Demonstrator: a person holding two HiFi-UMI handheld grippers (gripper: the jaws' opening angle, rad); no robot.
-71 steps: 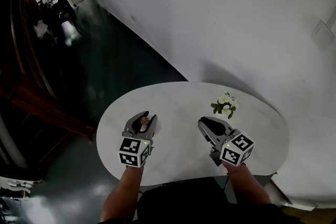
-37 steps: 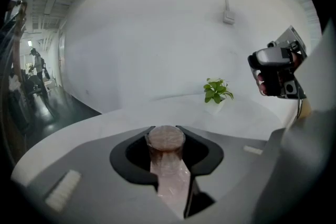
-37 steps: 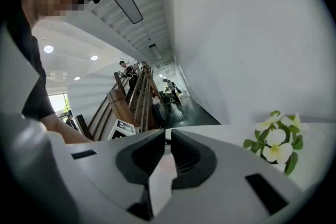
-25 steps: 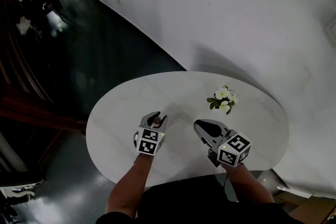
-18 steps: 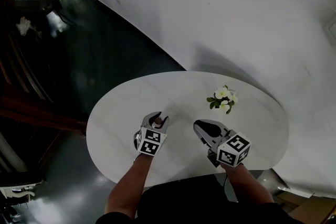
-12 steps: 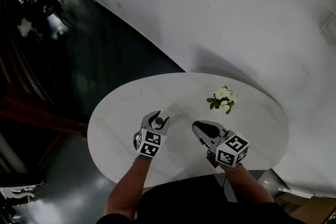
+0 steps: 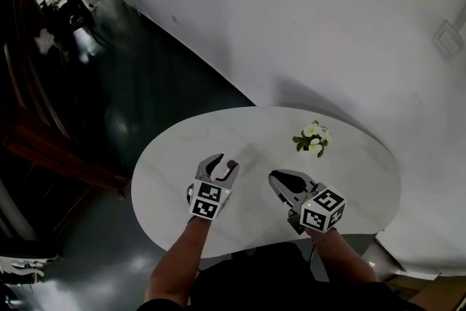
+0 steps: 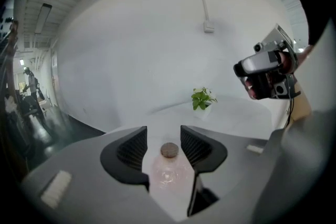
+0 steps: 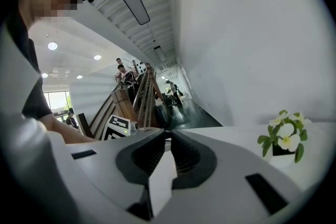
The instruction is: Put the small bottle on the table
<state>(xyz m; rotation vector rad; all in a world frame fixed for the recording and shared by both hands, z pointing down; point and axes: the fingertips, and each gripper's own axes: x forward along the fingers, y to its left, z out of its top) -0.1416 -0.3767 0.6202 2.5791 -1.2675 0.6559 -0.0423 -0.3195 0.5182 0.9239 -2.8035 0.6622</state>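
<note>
The left gripper (image 8: 164, 140) is opening its jaws, and the pads stand clear of the bottle (image 8: 168, 168). The bottle stands upright between them on the table (image 7: 167, 171), at lower centre of the left gripper view. The right gripper (image 9: 170, 132) is clenched and empty.

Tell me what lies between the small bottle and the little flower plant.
Only bare tabletop lies between the small bottle and the flower plant. The left gripper view shows this, and so does the head view.
</note>
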